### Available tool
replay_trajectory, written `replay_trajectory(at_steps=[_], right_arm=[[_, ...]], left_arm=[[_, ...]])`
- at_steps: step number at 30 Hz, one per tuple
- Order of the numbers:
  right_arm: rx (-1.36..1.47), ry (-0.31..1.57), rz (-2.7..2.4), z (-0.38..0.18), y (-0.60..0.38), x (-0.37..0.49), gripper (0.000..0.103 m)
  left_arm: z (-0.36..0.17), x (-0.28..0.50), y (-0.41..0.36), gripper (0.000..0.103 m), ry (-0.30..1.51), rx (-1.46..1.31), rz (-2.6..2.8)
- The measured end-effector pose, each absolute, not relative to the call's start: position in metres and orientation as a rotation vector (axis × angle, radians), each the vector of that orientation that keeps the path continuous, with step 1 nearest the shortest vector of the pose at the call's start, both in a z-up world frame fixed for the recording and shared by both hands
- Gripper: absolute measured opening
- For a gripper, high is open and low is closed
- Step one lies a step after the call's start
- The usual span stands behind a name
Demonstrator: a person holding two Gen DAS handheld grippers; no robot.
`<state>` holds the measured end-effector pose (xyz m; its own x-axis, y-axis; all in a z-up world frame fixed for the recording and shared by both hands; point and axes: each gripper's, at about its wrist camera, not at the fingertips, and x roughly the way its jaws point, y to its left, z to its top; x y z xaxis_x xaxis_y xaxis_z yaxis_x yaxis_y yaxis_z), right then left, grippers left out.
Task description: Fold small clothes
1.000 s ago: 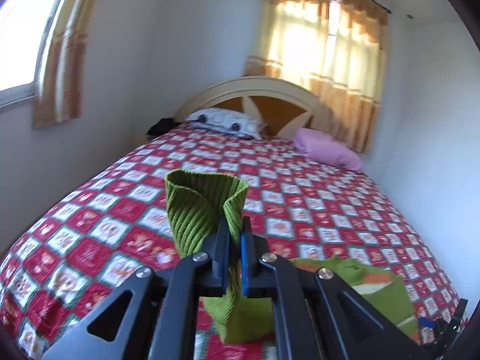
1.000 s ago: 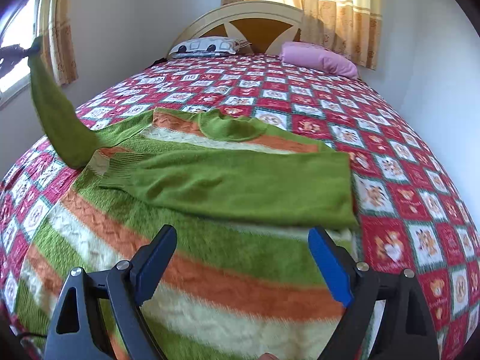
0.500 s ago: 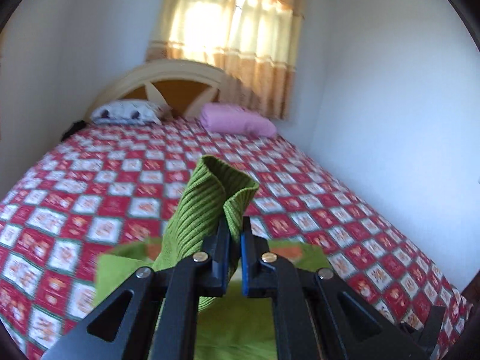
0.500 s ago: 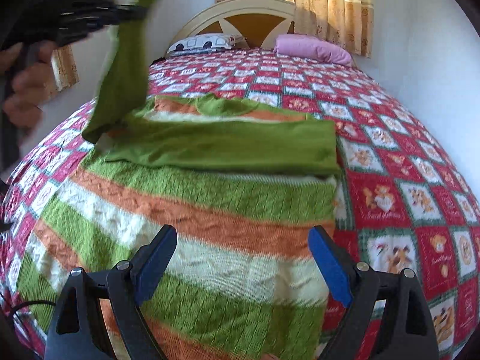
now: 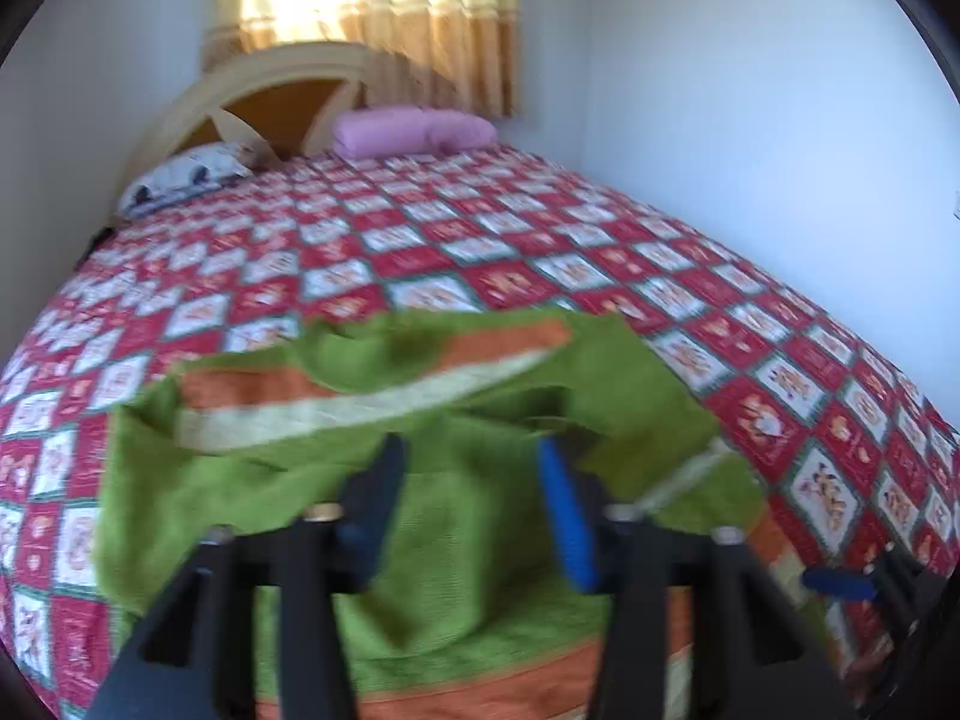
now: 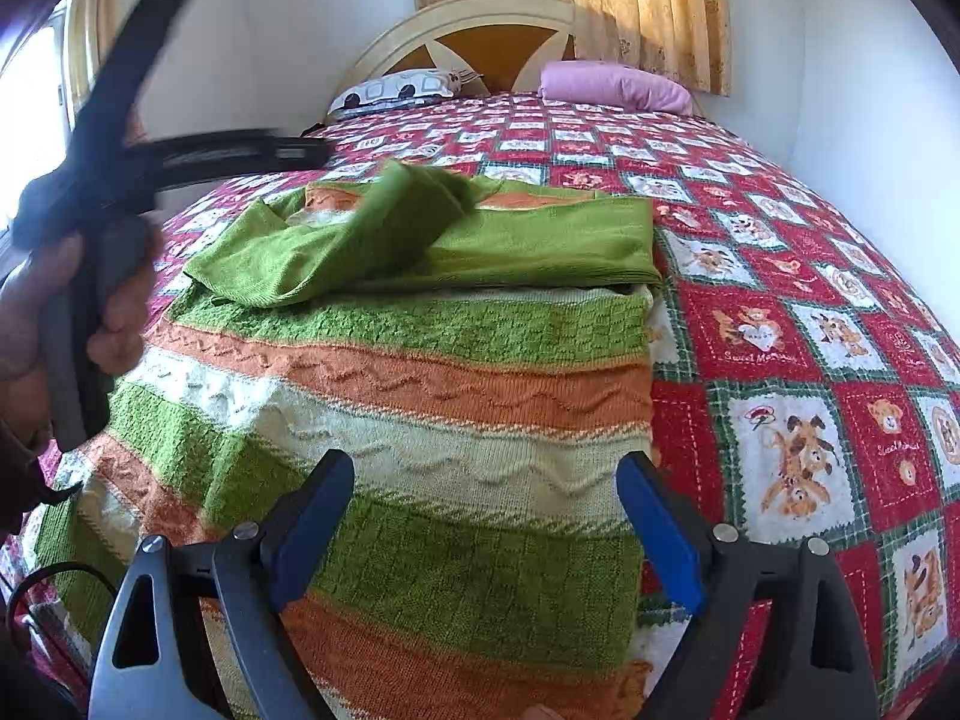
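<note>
Clearly the sweater [image 6: 420, 372] is soft, thick knit: light, floppy, apt to slide and bunch, not fragile. It lies flat on the bed [image 6: 810, 360], straight ahead of and under both tongs, with both green sleeves crossed over the chest. The left tongs [image 5: 474, 510] are opening, nothing pinched between them, a sleeve [image 6: 384, 228] lying loose just beyond. The right tongs [image 6: 486, 528] stand wide and empty over the hem. Best hold, I judge: the ribbed hem corners.
</note>
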<state>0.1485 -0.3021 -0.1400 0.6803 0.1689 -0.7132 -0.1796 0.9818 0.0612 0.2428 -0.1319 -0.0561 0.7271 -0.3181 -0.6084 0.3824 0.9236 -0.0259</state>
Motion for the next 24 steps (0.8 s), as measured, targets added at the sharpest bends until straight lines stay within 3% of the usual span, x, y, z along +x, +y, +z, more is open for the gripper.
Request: replay_trajectory(at_steps=[1,6,8,11,13,15,17,18,24], right_arm=[[-0.009,0.805,0.198,-0.139,-0.302,0.149,0.089],[0.036,0.810,0.219,-0.122,-0.301,0.163,0.089],[0.074,0.808,0.234,-0.113,-0.300,0.177,0.089],[0.128,0.852,0.248,-0.108,-0.295,0.212,0.086],[0.216,0.901,0.251,-0.115,-0.295,0.238,0.066],[0.228,0.958,0.228,-0.130,-0.288,0.263,0.056],[0.248,1.001,0.228,-0.143,-0.283,0.274,0.028],[0.260,1.018,0.244,-0.148,-0.280,0.276,0.009],[0.210,0.926,0.216,-0.121,-0.283,0.259,0.004]], left_arm=[[-0.054,0.239,-0.116,0.075,0.622,0.100,-0.361],[-0.058,0.239,-0.033,0.077,0.575,0.101,-0.192],[-0.069,0.247,-0.001,0.085,0.576,0.119,-0.074],[-0.089,0.263,0.023,0.087,0.584,0.194,0.093],[-0.102,0.274,0.033,0.087,0.619,0.197,0.161],[-0.113,0.280,0.043,0.087,0.674,0.154,0.182],[-0.119,0.282,0.048,0.087,0.708,0.117,0.182],[-0.119,0.280,0.050,0.087,0.708,0.106,0.177],[-0.112,0.270,0.061,0.097,0.692,0.059,0.160]])
